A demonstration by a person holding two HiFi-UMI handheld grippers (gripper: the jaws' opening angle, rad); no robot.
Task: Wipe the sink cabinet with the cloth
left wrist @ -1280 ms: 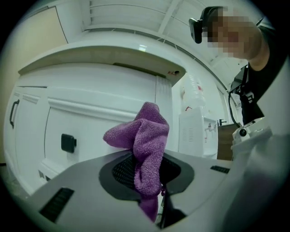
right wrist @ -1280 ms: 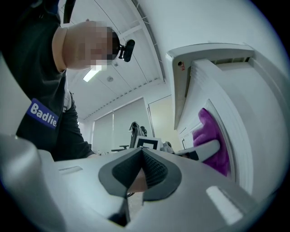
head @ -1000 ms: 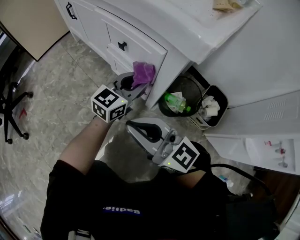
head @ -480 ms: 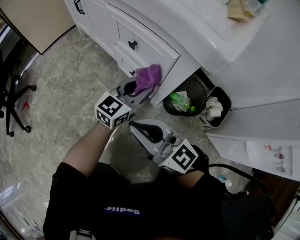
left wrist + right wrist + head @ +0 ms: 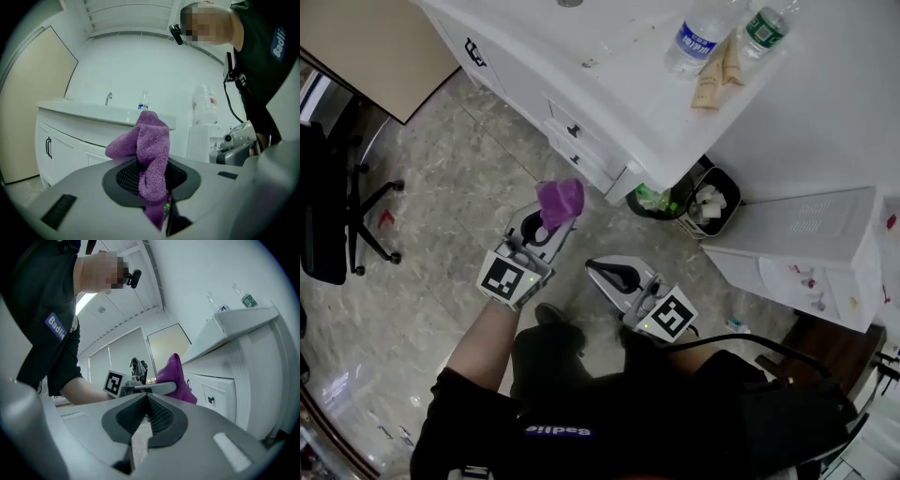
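A purple cloth [image 5: 560, 200] sticks out of my left gripper [image 5: 549, 220], which is shut on it and hangs over the floor, apart from the white sink cabinet [image 5: 525, 80]. In the left gripper view the cloth [image 5: 149, 140] stands bunched up between the jaws, with the cabinet [image 5: 65, 140] behind it. My right gripper [image 5: 594, 266] is shut with nothing in it, lower right of the left one. In the right gripper view its jaws [image 5: 148, 398] point toward the cloth [image 5: 176, 377] and the cabinet's drawers [image 5: 218, 392].
Two waste bins [image 5: 660, 201] [image 5: 711, 201] stand by the cabinet's right end. Bottles [image 5: 694, 37] [image 5: 762, 26] sit on the countertop. A white unit [image 5: 797, 246] is at the right and an office chair [image 5: 337, 202] at the left. Marble floor lies below.
The left gripper with the cloth has come away from the cabinet's drawer front and now hangs off it. The head view has pulled back and shows the countertop.
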